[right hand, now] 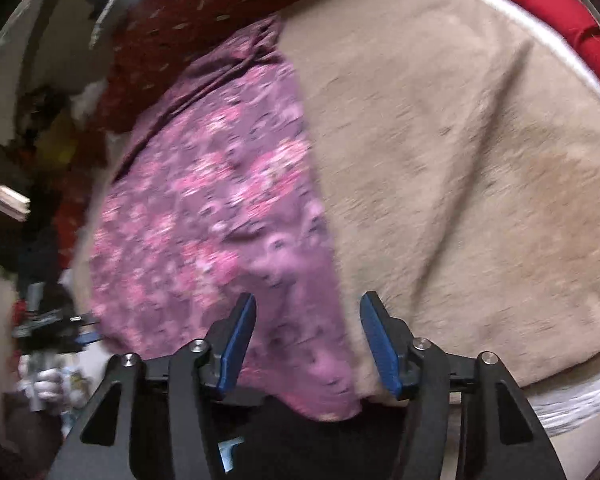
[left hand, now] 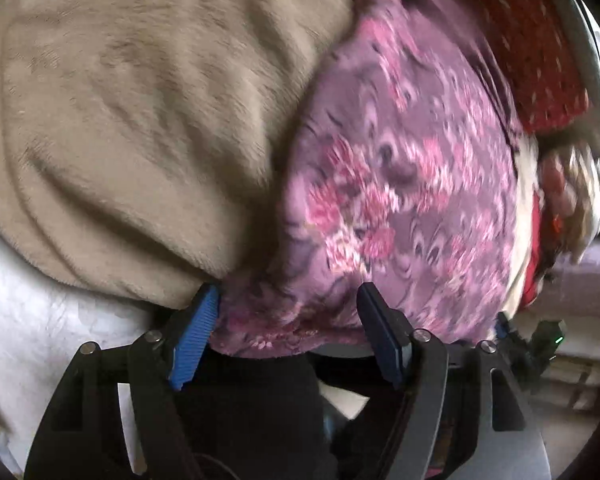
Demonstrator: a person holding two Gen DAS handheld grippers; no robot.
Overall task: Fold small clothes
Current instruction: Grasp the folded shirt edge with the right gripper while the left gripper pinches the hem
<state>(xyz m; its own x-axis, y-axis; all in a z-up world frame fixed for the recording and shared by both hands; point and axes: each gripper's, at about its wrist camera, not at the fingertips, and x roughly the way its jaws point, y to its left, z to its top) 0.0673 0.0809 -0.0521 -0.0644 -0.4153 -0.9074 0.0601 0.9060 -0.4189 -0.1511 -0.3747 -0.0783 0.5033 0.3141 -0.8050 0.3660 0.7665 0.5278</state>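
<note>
A purple garment with pink flowers (left hand: 396,184) lies spread on a beige fleece blanket (left hand: 140,120). My left gripper (left hand: 288,296) is open, its blue pads standing apart over the garment's near hem, holding nothing. In the right wrist view the same garment (right hand: 212,208) lies to the left of the bare blanket (right hand: 460,180). My right gripper (right hand: 308,308) is open over the garment's near right edge, empty. The other gripper (right hand: 52,324) shows at the far left of that view. Both views are blurred by motion.
A dark red dotted cloth (left hand: 520,40) lies beyond the garment, also in the right wrist view (right hand: 188,12). A white sheet (left hand: 28,320) shows under the blanket. A red cloth (right hand: 560,12) lies at the far right edge. Clutter (right hand: 48,128) stands off the bed.
</note>
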